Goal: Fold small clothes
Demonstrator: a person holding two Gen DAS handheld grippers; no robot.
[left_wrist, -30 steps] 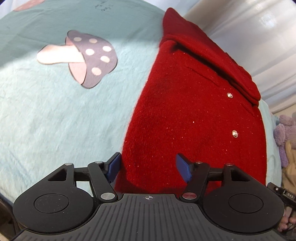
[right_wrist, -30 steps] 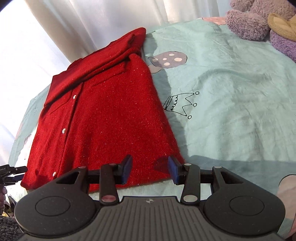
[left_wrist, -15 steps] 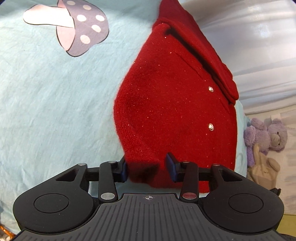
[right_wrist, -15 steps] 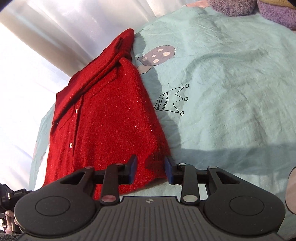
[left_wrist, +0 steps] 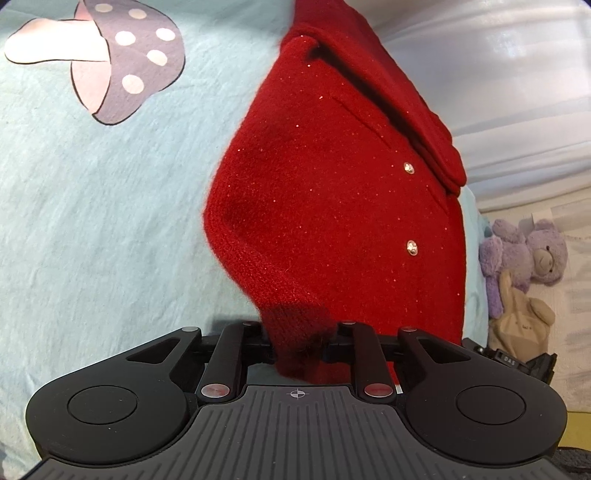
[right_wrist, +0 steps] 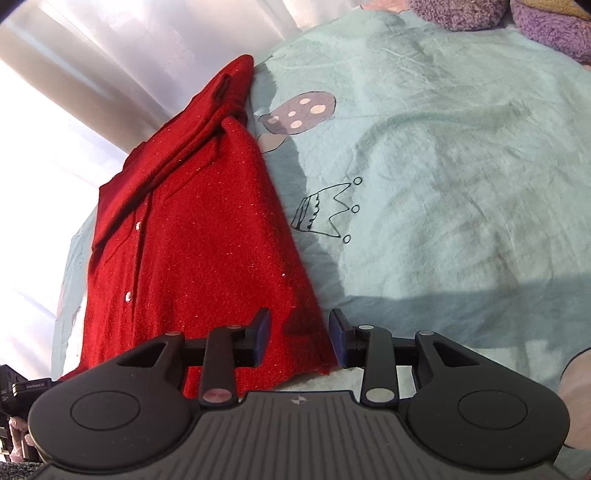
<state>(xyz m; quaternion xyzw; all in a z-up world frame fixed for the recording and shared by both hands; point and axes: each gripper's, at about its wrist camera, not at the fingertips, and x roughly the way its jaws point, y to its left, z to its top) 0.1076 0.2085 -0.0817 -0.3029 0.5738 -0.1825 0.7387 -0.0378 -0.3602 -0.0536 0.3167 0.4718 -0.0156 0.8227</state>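
Observation:
A small red knit cardigan [left_wrist: 332, 192] with shiny buttons lies on a pale teal bedsheet [left_wrist: 92, 221]. My left gripper [left_wrist: 297, 338] is shut on the cardigan's near hem corner, and the fabric is bunched and lifted between its fingers. In the right wrist view the same cardigan [right_wrist: 192, 240] lies flat with its sleeve folded across the top. My right gripper [right_wrist: 299, 334] is open, its blue pads on either side of the other hem corner, low over the sheet.
The sheet has a mushroom print [left_wrist: 110, 62] and a crown drawing [right_wrist: 325, 214]. Purple plush toys [left_wrist: 528, 258] sit beyond the bed's edge and at the far corner [right_wrist: 517, 18]. White curtains [right_wrist: 129, 55] hang behind the bed.
My left gripper has closed on the cardigan's hem corner and lifted it, bunching the fabric. My right gripper has moved in around the other corner and narrowed slightly.

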